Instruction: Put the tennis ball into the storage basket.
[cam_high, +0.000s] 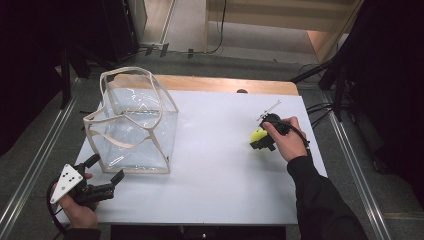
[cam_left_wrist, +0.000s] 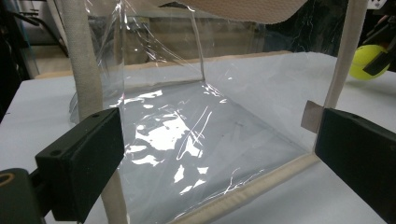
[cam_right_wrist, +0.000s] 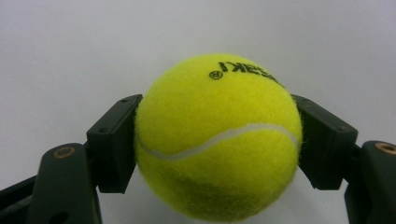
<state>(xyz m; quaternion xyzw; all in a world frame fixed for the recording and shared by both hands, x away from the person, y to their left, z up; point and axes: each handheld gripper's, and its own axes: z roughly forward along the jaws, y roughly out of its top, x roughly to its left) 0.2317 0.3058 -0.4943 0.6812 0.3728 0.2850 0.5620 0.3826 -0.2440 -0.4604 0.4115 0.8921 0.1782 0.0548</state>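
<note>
While the tennis ball (cam_right_wrist: 217, 137) is pinched between the jaws of the right gripper (cam_high: 262, 139), well to the right of the clear bag (cam_high: 132, 125), the pickup step looks done. Next, a lift and carry over to the bag's open top is probably needed. The left gripper (cam_high: 106, 174) is held spread wide, just in front of the bag, nothing gripped

Left hand (cam_high: 80, 210) low at the near left, wrapped round the left gripper (cam_high: 107, 171), which points up and away with jaws spread wide and nothing between the pads; grey plate on top faces up. Right forearm in a dark sleeve (cam_high: 320, 200) reaches in from the near right; right hand (cam_high: 290, 140) holds the right gripper (cam_high: 260, 140) tilted down, jaws clamped on a ball (cam_right_wrist: 217, 140), pads pressing both its sides.
</note>
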